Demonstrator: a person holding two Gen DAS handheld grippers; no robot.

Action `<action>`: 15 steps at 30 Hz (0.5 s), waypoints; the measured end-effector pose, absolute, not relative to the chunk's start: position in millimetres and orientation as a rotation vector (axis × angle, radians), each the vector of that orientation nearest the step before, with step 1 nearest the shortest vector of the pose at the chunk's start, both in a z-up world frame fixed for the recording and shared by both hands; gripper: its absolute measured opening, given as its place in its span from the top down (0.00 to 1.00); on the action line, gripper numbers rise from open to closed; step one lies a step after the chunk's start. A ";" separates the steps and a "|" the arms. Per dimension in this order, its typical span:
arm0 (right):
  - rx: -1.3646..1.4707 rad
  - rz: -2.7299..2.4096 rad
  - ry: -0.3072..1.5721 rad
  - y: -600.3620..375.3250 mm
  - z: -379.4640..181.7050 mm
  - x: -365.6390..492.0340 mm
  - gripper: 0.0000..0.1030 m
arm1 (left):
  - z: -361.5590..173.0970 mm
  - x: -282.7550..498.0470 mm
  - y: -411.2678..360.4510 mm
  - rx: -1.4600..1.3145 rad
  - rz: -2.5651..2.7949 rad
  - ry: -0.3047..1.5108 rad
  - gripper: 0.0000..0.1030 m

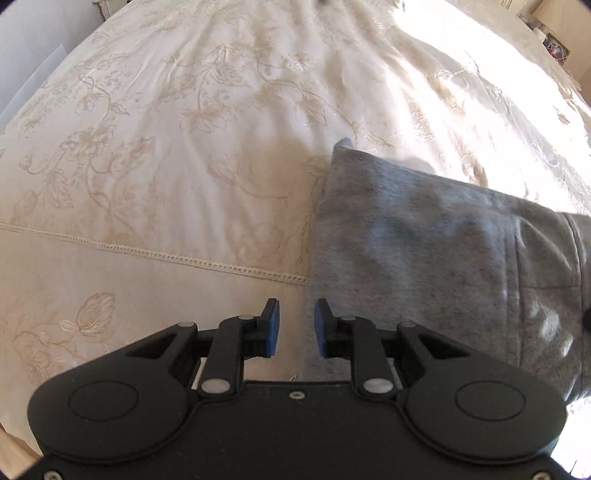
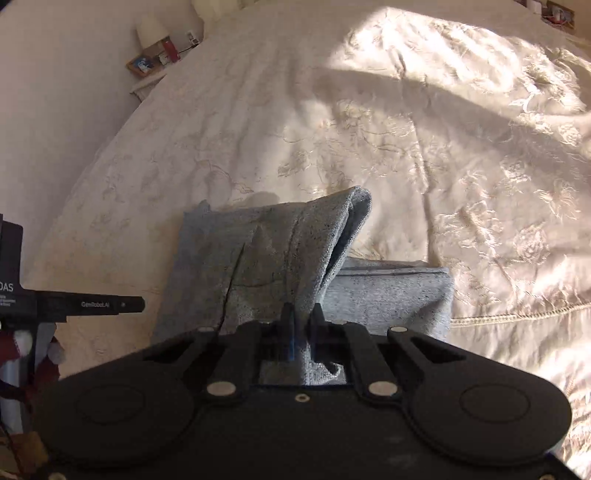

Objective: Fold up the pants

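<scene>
Grey sweatpants (image 1: 436, 251) lie folded on a cream floral bedspread (image 1: 166, 129). My left gripper (image 1: 296, 326) is open and empty, just above the pants' left edge. My right gripper (image 2: 302, 325) is shut on a fold of the grey pants (image 2: 266, 258) and lifts that part up, so it stands tented above the flat lower layer (image 2: 391, 291). The left gripper's body (image 2: 74, 305) shows at the left edge of the right wrist view.
The bedspread (image 2: 406, 129) has a lace seam (image 1: 166, 254) running across it. A nightstand with a lamp (image 2: 151, 22) and small items (image 2: 155, 59) stands beyond the bed's far left side. Sunlight falls on the bed's right part.
</scene>
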State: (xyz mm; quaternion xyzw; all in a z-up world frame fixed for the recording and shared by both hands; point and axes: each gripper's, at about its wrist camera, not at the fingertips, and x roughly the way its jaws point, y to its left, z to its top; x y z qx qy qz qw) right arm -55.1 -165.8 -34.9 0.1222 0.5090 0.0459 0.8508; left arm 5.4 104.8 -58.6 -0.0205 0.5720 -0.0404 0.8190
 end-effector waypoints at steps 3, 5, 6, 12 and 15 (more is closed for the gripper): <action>0.216 0.000 1.155 -181.8 -62.9 -63.8 0.92 | -62.2 14.3 90.3 -0.041 -0.117 1.229 0.72; 0.192 -0.009 1.222 -186.4 -93.3 -61.6 0.91 | -67.6 17.5 77.4 -0.020 -0.138 1.240 0.72; 0.187 -0.015 1.239 -186.6 -101.7 -60.2 0.91 | -68.3 17.3 71.6 -0.014 -0.150 1.238 0.72; 0.215 -0.054 1.215 -189.7 -103.5 -67.6 0.91 | -102.3 10.2 47.2 0.044 -0.212 1.350 0.66; 0.198 -0.092 1.231 -192.4 -102.8 -70.5 0.90 | -117.3 -5.2 50.1 0.105 -0.209 1.389 0.66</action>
